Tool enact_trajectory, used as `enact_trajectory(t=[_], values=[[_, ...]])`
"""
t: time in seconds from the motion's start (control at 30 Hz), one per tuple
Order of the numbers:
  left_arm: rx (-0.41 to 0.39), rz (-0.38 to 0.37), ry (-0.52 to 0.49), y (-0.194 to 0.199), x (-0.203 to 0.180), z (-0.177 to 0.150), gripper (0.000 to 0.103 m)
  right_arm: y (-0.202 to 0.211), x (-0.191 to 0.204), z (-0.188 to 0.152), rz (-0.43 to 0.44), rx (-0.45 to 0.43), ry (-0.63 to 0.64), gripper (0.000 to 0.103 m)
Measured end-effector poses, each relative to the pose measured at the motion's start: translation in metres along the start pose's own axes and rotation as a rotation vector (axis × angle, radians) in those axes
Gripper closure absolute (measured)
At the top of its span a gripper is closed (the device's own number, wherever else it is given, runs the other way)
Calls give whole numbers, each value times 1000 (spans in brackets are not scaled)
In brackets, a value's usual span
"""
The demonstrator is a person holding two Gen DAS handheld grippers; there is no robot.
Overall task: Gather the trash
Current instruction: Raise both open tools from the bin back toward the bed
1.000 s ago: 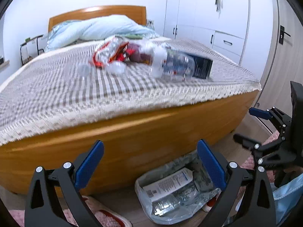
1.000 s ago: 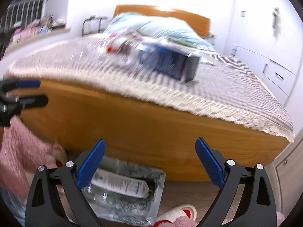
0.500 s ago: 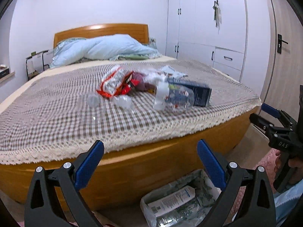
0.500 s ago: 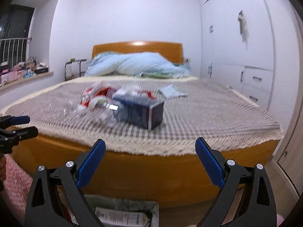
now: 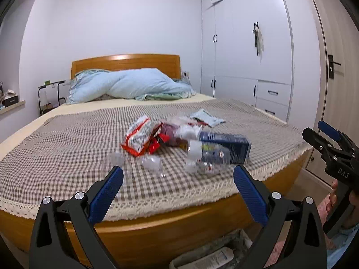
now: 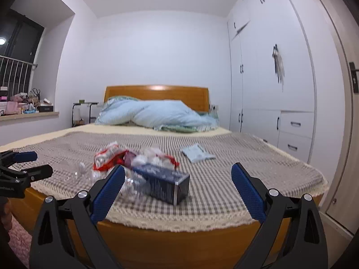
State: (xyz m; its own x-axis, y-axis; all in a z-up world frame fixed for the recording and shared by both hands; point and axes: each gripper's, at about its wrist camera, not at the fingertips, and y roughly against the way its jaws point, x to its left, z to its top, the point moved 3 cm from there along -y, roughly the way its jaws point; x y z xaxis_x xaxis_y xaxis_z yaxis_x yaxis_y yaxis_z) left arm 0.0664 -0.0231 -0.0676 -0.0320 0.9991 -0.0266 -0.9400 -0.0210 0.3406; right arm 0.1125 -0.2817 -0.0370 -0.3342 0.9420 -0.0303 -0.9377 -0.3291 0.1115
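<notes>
A heap of trash lies on the checked bedspread near the foot of the bed: a dark blue carton (image 5: 226,144) (image 6: 165,182), a clear plastic bottle (image 5: 207,154) (image 6: 131,182), red and white snack wrappers (image 5: 139,137) (image 6: 105,158), crumpled clear plastic (image 5: 152,163) and a pale blue packet (image 5: 206,117) (image 6: 196,153). My left gripper (image 5: 178,186) is open and empty, short of the bed's foot edge. My right gripper (image 6: 177,185) is also open and empty, in front of the carton. The bag-lined bin (image 5: 215,256) on the floor shows at the bottom of the left wrist view.
The wooden bed frame (image 5: 175,226) fills the foreground. A blue pillow (image 5: 130,85) lies at the headboard. White wardrobes (image 5: 249,51) line the right wall, with a door (image 5: 334,71) beside them. A small black side table (image 5: 50,96) and a window ledge (image 6: 27,113) are at left.
Both grippers have risen from floor level by the bin to above the bed's edge and now face the trash heap. Their jaws stayed open.
</notes>
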Motion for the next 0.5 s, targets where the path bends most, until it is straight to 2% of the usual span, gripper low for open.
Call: enact_trajectory(t=[0.17,0.33,0.5], values=[[-67,7,37,3,2,9,8,1,2,8,-24,-53,17,11],[-118,24,54,7,4,13,8,0,-1,7,-30,-52,-1,11],[-156,-1,69,12,3,12,8,-1,-7,5,-44,-37,-34,11]])
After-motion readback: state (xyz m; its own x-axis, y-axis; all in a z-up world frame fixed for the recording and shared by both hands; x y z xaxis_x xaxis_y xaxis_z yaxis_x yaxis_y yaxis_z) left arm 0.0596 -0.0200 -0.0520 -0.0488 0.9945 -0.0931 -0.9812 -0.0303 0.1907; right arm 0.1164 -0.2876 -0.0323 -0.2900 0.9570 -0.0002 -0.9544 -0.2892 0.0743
